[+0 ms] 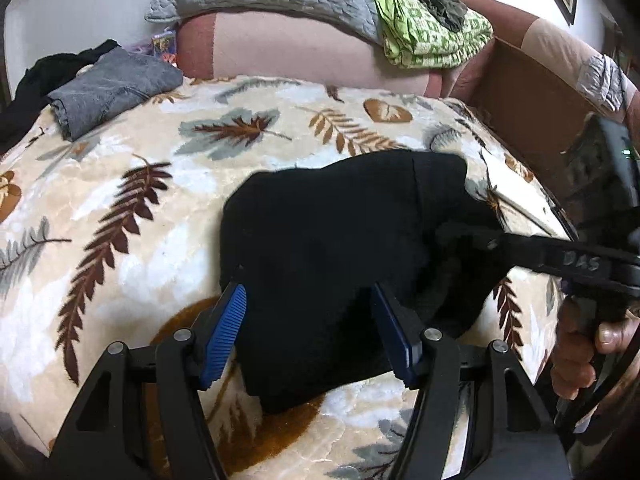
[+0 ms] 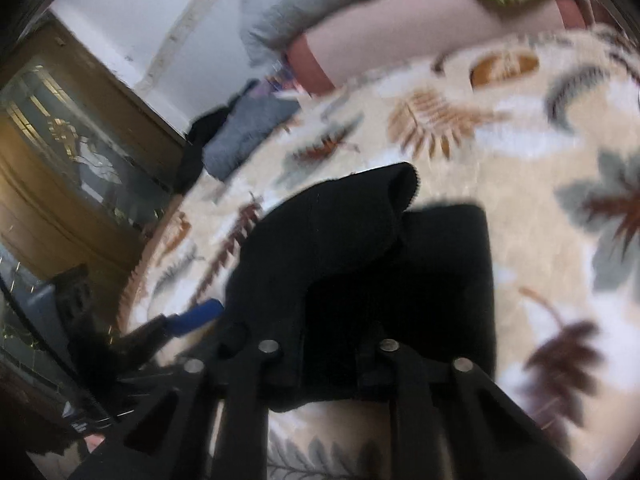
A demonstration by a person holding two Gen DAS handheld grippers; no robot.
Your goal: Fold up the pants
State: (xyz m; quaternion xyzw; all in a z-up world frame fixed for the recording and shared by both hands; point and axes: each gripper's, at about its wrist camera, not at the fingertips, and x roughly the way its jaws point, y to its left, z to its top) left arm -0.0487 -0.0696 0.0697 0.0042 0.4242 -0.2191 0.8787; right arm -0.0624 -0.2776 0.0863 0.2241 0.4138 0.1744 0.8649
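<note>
A bed under a cream plush leaf-print blanket (image 1: pixel 120 208), black soft-knit pants (image 1: pixel 328 248) half-folded at its middle.

The left hand-held gripper (image 1: pixel 308 336) straddles the near edge, jaws apart; the right hand-held gripper (image 2: pixel 328 364) is clamped on a limp, light fold, best taken at hems. Beyond, a brown cardboard box (image 1: pixel 532 92) looks empty.

- Black pants (image 1: pixel 328 248): plain dark fabric, folded into a compact bundle, lying at centre frame in the left wrist view.
- In the right wrist view, one fold (image 2: pixel 340 216) stands raised, its open end toward upper centre.
</note>
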